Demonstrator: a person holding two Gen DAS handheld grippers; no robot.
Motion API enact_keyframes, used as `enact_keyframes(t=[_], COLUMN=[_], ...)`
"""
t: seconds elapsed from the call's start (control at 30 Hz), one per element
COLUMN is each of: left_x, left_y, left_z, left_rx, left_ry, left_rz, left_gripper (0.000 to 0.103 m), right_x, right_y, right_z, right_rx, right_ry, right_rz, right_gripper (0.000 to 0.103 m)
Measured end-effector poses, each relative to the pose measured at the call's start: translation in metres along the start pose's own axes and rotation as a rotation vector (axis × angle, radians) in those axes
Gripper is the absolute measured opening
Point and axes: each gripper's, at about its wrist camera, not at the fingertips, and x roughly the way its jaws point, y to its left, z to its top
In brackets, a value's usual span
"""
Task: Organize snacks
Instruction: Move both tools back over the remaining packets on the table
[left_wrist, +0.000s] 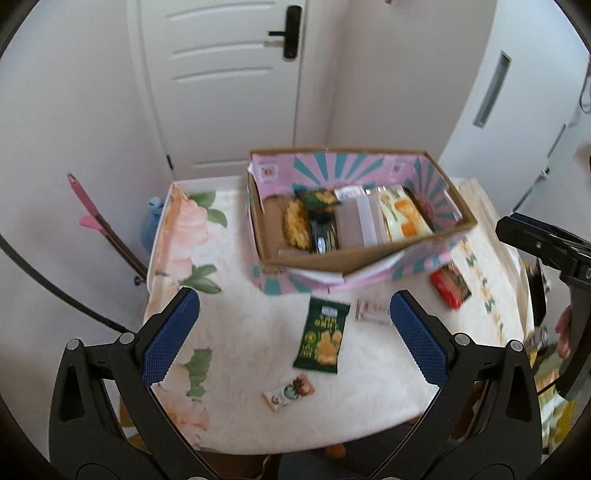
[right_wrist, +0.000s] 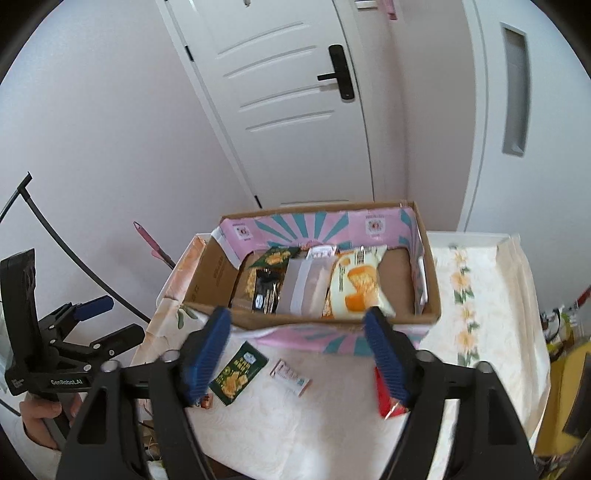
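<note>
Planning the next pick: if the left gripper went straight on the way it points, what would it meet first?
Probably the green snack packet lying flat on the tablecloth, roughly centred between the open jaws of the left gripper; depth is uncertain.

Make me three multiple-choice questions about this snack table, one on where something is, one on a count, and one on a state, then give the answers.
1. Where does the green snack packet lie?
A. inside the box
B. on the tablecloth in front of the box
C. on the floor

2. How many packets lie loose on the tablecloth outside the cardboard box?
A. one
B. two
C. four

3. What state is the left gripper in?
A. open and empty
B. shut on a packet
C. shut on the box's flap

Answers:
1 B, it lies flat on the cloth, nearer the camera than the box.
2 C, the green one, the white packet, the red packet and the small packet.
3 A, its fingers stand wide apart with nothing between them.
</note>
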Motion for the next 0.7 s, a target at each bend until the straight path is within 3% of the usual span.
enact_keyframes(t=[0.23, 0.33, 0.5, 0.7], left_x=[0.022, 0.038, 0.067, 0.107], left_y=[-0.002, -0.007, -0.009, -0.016], left_z=[-0.025, -0.032, -0.044, -0.056], left_rx=[0.057, 0.084, 0.07, 0.099], left_ry=[0.066, 0.097, 0.139, 0.192], left_rz=[-0.094, -0.108, -0.13, -0.125], left_gripper=[0.103, 0.103, 0.103, 0.097], right_x=[0.006, 0.017, 0.02, 0.065], right_y=[0.013, 0.019, 0.022, 0.014], right_z=[-0.04, -0.051, -0.065, -0.077], right_rx=[0.058, 0.035, -0.019, -0.124], right_ry=[0.01, 0.085, 0.032, 0.124], right_rz=[-0.059, -0.074, -0.165, -0.099], right_gripper=[0.095, 0.095, 0.095, 0.095])
